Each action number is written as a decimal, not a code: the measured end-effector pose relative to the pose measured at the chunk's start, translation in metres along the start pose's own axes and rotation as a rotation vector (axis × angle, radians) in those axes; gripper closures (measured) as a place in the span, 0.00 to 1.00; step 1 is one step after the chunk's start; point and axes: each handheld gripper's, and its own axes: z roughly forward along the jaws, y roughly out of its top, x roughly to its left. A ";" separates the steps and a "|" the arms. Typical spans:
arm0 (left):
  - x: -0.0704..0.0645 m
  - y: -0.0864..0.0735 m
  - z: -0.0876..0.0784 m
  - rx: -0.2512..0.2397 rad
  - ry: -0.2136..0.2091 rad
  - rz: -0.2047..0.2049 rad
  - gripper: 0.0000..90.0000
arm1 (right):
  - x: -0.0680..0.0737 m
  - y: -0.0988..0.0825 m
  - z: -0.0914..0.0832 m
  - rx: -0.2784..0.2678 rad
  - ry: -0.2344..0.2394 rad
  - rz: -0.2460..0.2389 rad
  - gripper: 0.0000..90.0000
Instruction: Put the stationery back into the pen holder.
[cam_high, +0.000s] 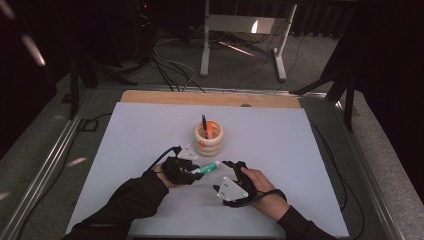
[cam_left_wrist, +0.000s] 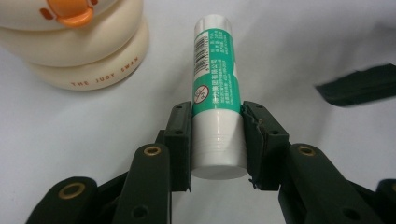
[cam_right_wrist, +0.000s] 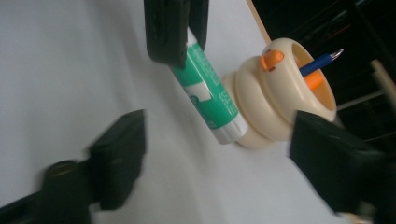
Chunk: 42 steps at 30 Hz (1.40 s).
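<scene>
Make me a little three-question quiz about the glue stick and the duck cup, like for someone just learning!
1. True or false: the left gripper is shut on the glue stick.
2. What sticks out of the duck-shaped pen holder? A) scissors B) a blue pen C) a ruler
3. Fill in: the right gripper's jaws stand ____, with nothing pressed between them.

Key:
1. True: both pads press the white end of the stick.
2. B. Something orange stands beside the pen too.
3. Open. The free end of the glue stick points toward that gripper, but its jaws do not touch it.
</scene>
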 end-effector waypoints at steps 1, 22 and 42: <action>0.000 0.000 0.000 0.000 0.000 0.000 0.74 | 0.000 0.000 0.000 0.000 0.000 0.000 0.28; -0.004 0.015 0.015 0.020 -0.045 -0.002 0.74 | 0.022 0.006 0.019 0.096 -0.097 -0.299 0.61; -0.007 0.020 0.018 0.026 -0.077 -0.017 0.73 | 0.036 0.001 0.032 0.154 -0.211 -0.455 0.71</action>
